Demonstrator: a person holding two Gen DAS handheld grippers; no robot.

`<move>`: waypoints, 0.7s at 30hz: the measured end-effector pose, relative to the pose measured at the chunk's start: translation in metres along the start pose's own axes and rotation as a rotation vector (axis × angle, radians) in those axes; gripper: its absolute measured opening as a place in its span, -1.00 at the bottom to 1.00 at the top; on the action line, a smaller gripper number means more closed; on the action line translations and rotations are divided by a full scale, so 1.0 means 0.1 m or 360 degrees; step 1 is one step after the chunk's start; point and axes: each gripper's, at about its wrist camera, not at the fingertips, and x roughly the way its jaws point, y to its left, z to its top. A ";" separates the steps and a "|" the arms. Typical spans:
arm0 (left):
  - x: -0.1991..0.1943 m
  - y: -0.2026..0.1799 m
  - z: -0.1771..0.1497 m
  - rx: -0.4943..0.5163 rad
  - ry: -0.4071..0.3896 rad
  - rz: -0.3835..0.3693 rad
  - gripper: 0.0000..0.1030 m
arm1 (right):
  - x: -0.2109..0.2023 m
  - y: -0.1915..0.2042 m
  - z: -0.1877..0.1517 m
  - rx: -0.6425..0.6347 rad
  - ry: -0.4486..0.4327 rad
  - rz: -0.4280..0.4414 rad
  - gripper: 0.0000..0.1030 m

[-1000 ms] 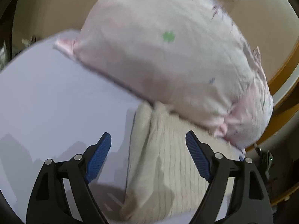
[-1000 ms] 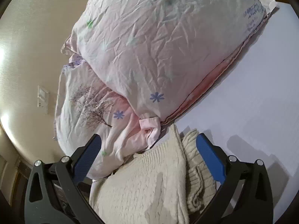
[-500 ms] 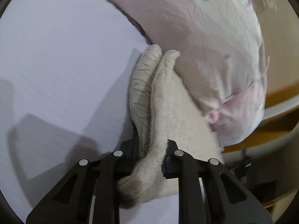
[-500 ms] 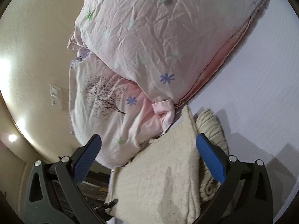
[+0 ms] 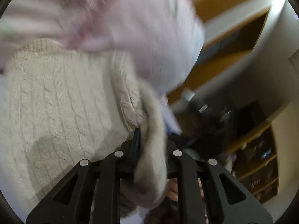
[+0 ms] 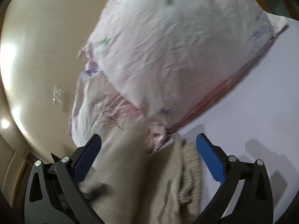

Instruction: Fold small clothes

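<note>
A cream cable-knit sweater (image 5: 61,108) fills the lower left of the left wrist view. My left gripper (image 5: 147,149) is shut on its folded edge, which hangs down between the black arms. In the right wrist view the same sweater (image 6: 145,177) lies blurred between the blue pads (image 6: 209,156). My right gripper (image 6: 148,155) is open and holds nothing; the sweater sits in the gap between its fingers. The sweater rests against a pink pillow on a pale lavender bed sheet (image 6: 252,100).
A large pink flower-print pillow (image 6: 177,52) lies just beyond the sweater, with a second one (image 6: 97,108) under it. It shows blurred in the left wrist view (image 5: 130,22). A beige wall (image 6: 37,56) is behind. Wooden shelves (image 5: 257,168) stand off the bed's side.
My left gripper stays shut on the sweater and has swung right and lifted the edge, so the room beside the bed now shows. The right gripper stays open; the sweater has shifted between its fingers.
</note>
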 end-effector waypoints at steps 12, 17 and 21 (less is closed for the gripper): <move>-1.22 0.37 -0.25 -0.0038 -0.0348 0.0448 0.26 | 0.40 -0.14 -0.06 0.0055 0.0531 -0.0196 0.97; -0.92 0.64 -0.25 -0.0182 -0.0157 0.0555 0.26 | 0.60 -0.24 -0.18 0.0088 0.0700 -0.0234 0.97; -0.81 0.64 -0.34 -0.0156 -0.0092 0.0574 0.49 | 0.67 -0.24 -0.28 0.0047 0.0742 -0.0263 0.96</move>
